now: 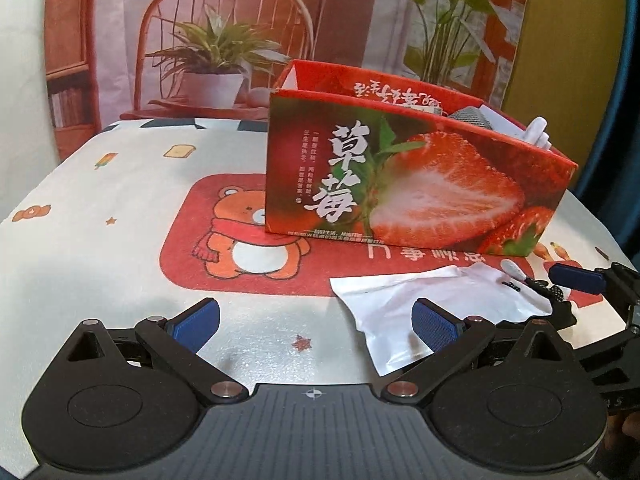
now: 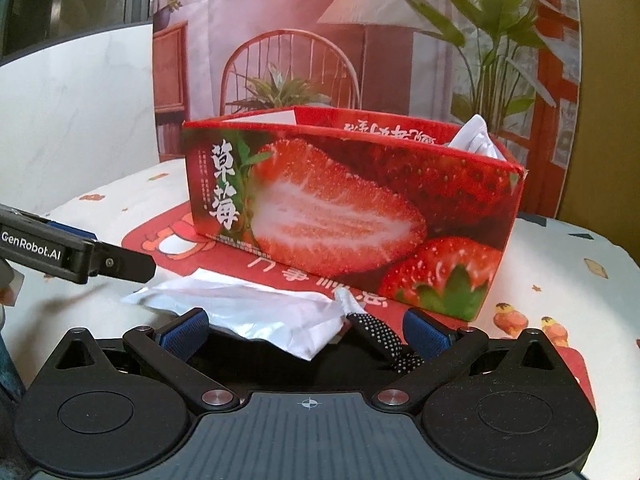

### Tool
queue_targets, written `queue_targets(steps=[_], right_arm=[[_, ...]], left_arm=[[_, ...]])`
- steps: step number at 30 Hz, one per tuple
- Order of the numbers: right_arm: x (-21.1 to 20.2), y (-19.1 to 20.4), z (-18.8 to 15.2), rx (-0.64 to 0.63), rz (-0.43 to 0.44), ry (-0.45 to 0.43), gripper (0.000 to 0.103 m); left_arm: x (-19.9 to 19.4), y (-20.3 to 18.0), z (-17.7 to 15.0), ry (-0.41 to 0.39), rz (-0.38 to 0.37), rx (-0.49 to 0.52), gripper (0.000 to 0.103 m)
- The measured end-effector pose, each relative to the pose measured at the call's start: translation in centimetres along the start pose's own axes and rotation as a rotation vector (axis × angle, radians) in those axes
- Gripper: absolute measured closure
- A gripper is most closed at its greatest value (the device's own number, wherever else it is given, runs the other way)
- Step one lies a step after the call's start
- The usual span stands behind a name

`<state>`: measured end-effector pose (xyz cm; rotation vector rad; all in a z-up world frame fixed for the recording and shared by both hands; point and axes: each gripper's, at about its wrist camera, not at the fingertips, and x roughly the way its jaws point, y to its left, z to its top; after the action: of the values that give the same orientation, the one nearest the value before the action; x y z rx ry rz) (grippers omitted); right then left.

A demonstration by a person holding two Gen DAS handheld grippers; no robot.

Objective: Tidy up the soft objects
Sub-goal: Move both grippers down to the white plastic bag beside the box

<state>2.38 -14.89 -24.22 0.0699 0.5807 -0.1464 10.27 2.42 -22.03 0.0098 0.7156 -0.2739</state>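
Table covered with a cartoon cloth, red bear mat in the middle; printed backdrop of chair and plants behind. White soft packet, crumpled, lying on the cloth just before the strawberry box. Left gripper wide open, empty. Right gripper open too, around the packet's corner and a dotted black strap. Only in right view: white bag in the box.

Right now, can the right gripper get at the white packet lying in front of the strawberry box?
Probably yes: the right gripper is open and the white packet lies just ahead between its fingers, with only a dotted strap beside it.
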Motion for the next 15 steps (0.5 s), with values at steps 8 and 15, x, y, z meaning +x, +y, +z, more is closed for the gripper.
queue_targets(steps=[8, 15], right_arm=[[0.43, 0.37, -0.29, -0.023, -0.001, 0.023, 0.001], [0.84, 0.32, -0.56, -0.029, -0.033, 0.038, 0.001]], left_arm=[[0.05, 0.25, -0.01, -0.007, 0.017, -0.018, 0.0], [0.35, 0.31, -0.17, -0.017, 0.033, -0.023, 0.0]])
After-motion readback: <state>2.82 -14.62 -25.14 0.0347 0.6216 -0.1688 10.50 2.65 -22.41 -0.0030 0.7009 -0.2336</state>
